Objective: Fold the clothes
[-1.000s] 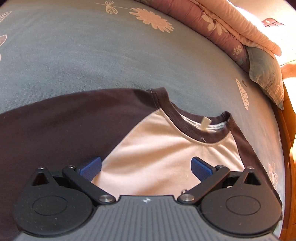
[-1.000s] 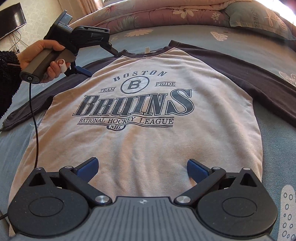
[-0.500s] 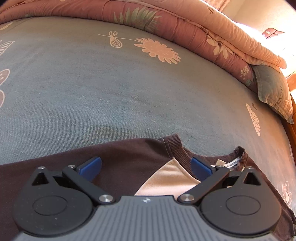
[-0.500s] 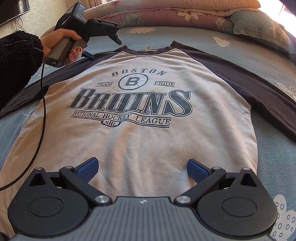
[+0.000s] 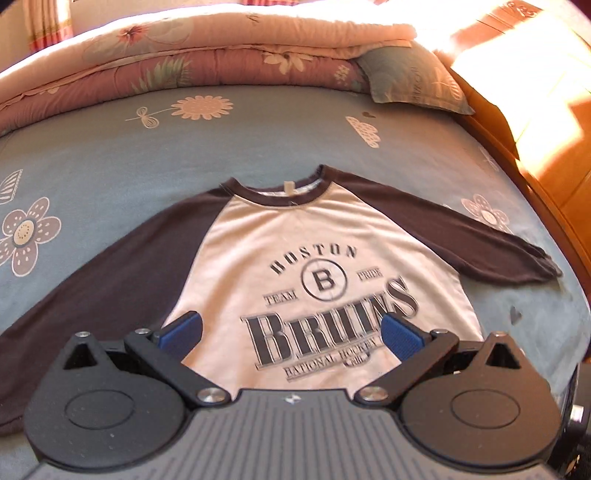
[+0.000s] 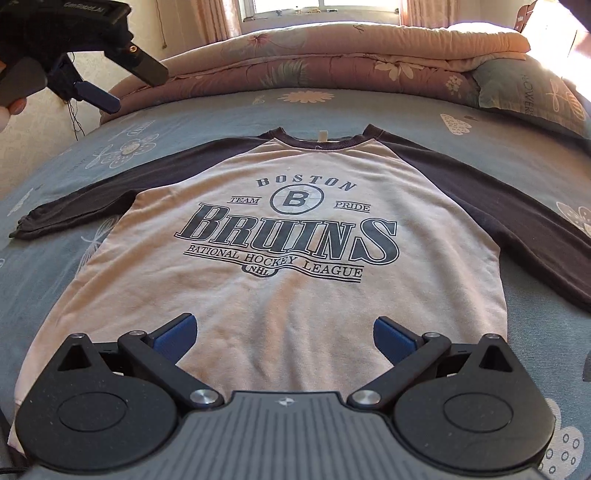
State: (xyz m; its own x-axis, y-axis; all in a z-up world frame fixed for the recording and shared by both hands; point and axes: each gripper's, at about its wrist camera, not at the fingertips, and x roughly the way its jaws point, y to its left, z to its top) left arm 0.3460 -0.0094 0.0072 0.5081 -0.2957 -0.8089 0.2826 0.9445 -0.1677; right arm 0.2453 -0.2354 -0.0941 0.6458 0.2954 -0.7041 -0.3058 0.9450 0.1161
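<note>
Right tongs (image 6: 282,334): two blue pads spread wide, nothing between them, held above the hem end of the garment. Left tongs (image 5: 291,332): also two blue pads spread wide, empty, held above the chest print; in the right wrist view they (image 6: 110,85) show at 10 o'clock, lifted clear of the bed, with fingertips (image 6: 9,110) of the holding hand at the frame edge.

One garment: a cream-bodied raglan sweatshirt with dark brown sleeves and collar (image 6: 288,236), lying flat and face up on the bed, collar toward 12 o'clock. Two sleeves, both spread outward, toward 9 and 3 o'clock in the right wrist view. One small pale tag (image 6: 323,135) inside the neckline.

Print, dark ink: "BOSTON" arched over a circled "B"; "TEAM" and "PRIDE" either side; large "BRUINS"; "NATIONAL HOCKEY LEAGUE" beneath; "NHL" in a small oval.

One grey-blue bedsheet with pale flower and butterfly prints (image 6: 369,107) under the garment.

Beyond the collar, at 12 o'clock: one folded pink floral quilt (image 6: 332,62). At 2 o'clock, one grey-green pillow (image 6: 524,92), lettering along its edge, partly legible as "FLOWER". One curtained window (image 6: 317,5) farthest off.
</note>
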